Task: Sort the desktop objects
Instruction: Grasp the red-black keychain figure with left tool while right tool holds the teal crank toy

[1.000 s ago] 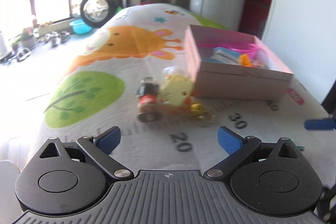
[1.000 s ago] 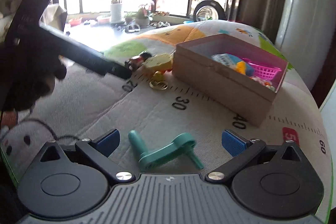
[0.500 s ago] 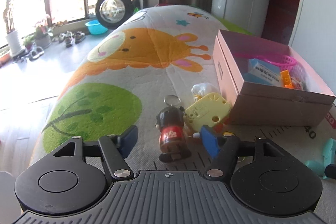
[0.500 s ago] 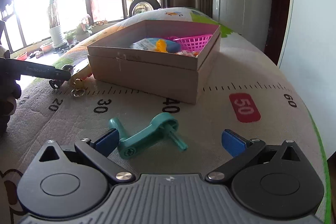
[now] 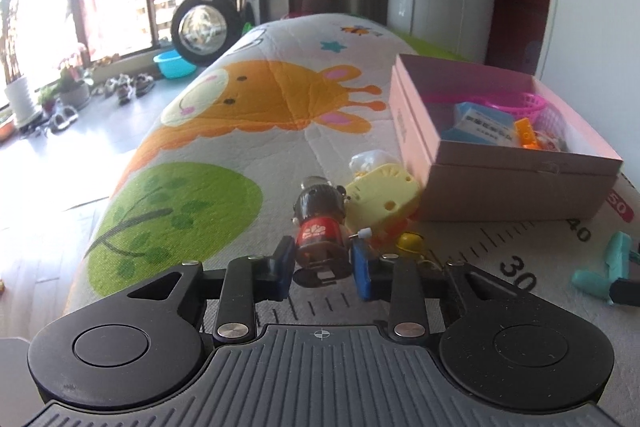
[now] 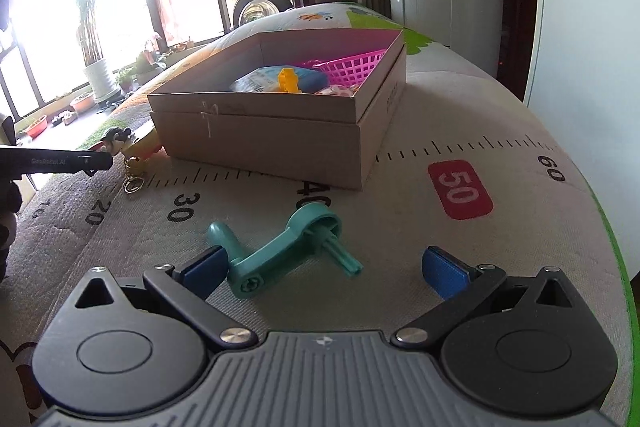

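Blue pads of the left gripper (image 5: 323,261) sit against both sides of the red-bodied figurine (image 5: 320,227) lying on the mat (image 5: 240,147) beside the cardboard box (image 5: 500,179), apparently clamped. Grasping is the step; next comes lifting it into the box. The right gripper (image 6: 326,269), jaws apart, brackets the teal crank (image 6: 280,247).

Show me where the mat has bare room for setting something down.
Free: the mat right of the cardboard box, around the red 50 mark, and the giraffe print left of the box. Crowded: the box's near-left corner, where the doll, yellow toy and keyring cluster; the teal crank lies before the right gripper.
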{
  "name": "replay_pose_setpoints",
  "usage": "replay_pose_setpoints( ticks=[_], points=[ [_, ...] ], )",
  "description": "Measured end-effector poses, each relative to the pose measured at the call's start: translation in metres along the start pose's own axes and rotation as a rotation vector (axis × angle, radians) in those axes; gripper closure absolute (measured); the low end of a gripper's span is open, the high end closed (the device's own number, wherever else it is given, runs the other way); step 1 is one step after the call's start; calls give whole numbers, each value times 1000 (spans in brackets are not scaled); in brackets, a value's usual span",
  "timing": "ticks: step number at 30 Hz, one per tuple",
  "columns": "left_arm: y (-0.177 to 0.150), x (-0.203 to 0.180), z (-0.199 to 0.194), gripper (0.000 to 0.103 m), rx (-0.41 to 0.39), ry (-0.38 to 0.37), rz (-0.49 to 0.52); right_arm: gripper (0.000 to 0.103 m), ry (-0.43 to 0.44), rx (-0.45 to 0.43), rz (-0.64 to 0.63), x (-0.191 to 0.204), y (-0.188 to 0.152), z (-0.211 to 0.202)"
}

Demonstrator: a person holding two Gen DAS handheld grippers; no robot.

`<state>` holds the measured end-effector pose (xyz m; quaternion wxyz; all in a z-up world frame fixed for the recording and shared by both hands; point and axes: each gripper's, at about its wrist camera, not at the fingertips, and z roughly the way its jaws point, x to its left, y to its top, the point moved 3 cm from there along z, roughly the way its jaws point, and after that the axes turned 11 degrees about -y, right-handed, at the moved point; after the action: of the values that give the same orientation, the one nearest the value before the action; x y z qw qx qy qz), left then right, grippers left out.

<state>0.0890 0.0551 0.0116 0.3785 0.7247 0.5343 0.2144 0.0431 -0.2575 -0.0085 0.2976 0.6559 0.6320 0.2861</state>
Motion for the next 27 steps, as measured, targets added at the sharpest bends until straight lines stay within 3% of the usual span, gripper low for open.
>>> replay_pose_setpoints(
  ticks=[7,10,12,16,21,23,24,27],
  points=[
    [-30,-77,-37,69,19,-266,167,0,0,-2,18,-1,0,-1],
    [-43,-102,-36,63,48,-331,219,0,-4,-3,22,-2,1,-1],
    [-49,-108,-31,47,61,-312,251,0,-9,-4,27,-2,1,-1],
    [-52,-97,-27,41,79,-214,278,0,-10,-6,36,-4,1,-1],
    [-41,-62,-23,30,54,10,242,0,-9,-6,40,-4,1,-1],
    [-36,-55,-27,24,50,-50,184,0,-10,-7,42,-3,1,-1],
    [-34,-56,-30,16,53,-106,155,0,-9,-7,43,-4,0,-1],
    [-33,-72,-32,8,58,-231,144,0,-9,-7,45,-4,1,-1]
  ],
)
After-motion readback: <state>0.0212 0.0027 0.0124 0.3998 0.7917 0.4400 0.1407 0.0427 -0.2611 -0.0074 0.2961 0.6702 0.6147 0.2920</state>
